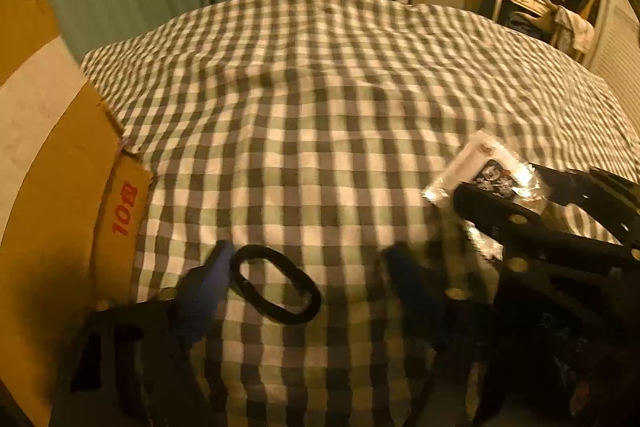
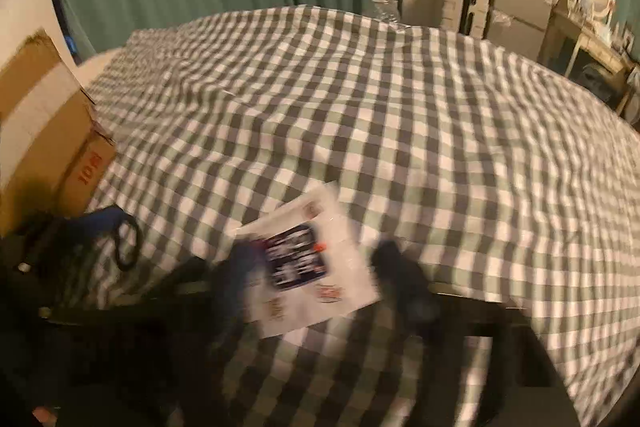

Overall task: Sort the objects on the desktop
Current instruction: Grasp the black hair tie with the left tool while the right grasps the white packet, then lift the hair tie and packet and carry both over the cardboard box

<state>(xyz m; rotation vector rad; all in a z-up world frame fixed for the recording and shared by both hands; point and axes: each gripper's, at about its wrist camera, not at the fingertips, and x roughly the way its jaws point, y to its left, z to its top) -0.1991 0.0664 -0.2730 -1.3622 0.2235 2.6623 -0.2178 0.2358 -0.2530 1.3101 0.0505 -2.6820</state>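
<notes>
A black hair tie (image 1: 276, 283) lies on the checked cloth between the spread fingers of my left gripper (image 1: 308, 259), close beside its left blue fingertip (image 1: 218, 263). My left gripper is open. A white plastic packet with a dark printed label (image 2: 308, 263) lies flat between the spread fingers of my right gripper (image 2: 316, 259), which is open. In the left wrist view the packet (image 1: 480, 171) lies under the right gripper's black fingers (image 1: 532, 227). The hair tie also shows in the right wrist view (image 2: 128, 243) by the left gripper's blue fingertip (image 2: 100, 221).
A cardboard box (image 1: 48, 155) stands at the left edge of the cloth, also in the right wrist view (image 2: 44, 131). The checked green cloth (image 1: 320, 99) stretches far back. Green curtains, cabinets and a desk stand beyond it.
</notes>
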